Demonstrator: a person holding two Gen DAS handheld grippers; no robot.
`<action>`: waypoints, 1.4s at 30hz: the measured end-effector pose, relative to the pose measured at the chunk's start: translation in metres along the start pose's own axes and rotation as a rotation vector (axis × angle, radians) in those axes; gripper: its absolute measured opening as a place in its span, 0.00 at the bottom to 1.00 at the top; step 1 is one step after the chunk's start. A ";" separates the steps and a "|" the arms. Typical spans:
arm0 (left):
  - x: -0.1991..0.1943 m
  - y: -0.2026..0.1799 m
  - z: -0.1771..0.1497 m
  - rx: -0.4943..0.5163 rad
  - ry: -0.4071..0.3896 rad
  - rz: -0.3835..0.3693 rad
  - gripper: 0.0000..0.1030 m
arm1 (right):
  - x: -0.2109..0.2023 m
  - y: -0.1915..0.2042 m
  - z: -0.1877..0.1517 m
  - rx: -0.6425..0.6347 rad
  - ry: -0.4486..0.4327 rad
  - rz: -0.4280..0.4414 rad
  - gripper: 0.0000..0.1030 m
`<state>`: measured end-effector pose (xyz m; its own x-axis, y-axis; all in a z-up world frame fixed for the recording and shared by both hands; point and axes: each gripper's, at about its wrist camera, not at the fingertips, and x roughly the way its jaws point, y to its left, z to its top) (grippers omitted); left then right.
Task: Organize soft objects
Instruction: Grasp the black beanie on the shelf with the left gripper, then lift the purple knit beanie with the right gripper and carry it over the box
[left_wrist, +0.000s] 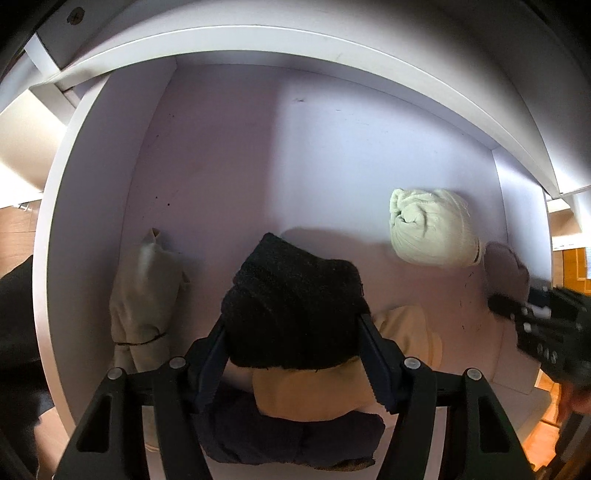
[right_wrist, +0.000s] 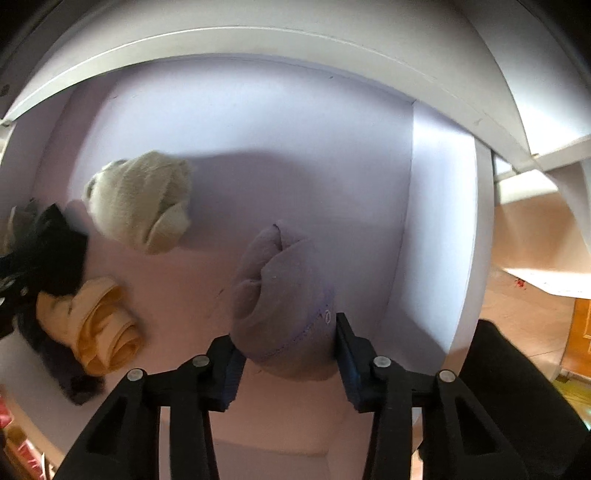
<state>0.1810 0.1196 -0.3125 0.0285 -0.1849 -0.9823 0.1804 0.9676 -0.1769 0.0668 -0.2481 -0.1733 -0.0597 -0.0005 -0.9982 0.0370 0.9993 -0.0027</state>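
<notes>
I look down into a white drawer (left_wrist: 92, 184). My left gripper (left_wrist: 295, 321) is shut on a black fuzzy bundle (left_wrist: 291, 288), held above a yellow rolled cloth (left_wrist: 306, 391) and a dark navy cloth (left_wrist: 280, 435). My right gripper (right_wrist: 290, 343) is shut on a mauve rolled bundle (right_wrist: 280, 295) near the drawer's right wall, with both pads against its sides. The mauve bundle (left_wrist: 506, 266) also shows at the right edge of the left wrist view. A pale green rolled bundle (left_wrist: 432, 229) lies on the drawer floor between the two grippers.
A cream bundle tied with a dark band (left_wrist: 144, 302) lies at the left of the drawer. The drawer's back wall (right_wrist: 258, 122) and right wall (right_wrist: 439, 221) stand close. The yellow roll (right_wrist: 103, 332) sits left of my right gripper. Wooden floor (right_wrist: 535, 325) shows outside.
</notes>
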 end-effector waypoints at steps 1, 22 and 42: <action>0.001 -0.002 0.001 -0.006 0.000 -0.002 0.65 | -0.002 0.002 -0.004 -0.007 0.008 0.007 0.42; 0.004 0.012 0.009 -0.081 0.022 -0.036 0.64 | -0.090 0.043 -0.058 -0.127 0.090 0.286 0.42; 0.014 0.004 0.018 -0.087 0.031 -0.029 0.64 | -0.334 -0.004 -0.054 -0.195 -0.304 0.261 0.42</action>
<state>0.2001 0.1179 -0.3261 -0.0065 -0.2093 -0.9778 0.0941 0.9734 -0.2089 0.0326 -0.2496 0.1634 0.2237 0.2714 -0.9361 -0.1787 0.9556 0.2344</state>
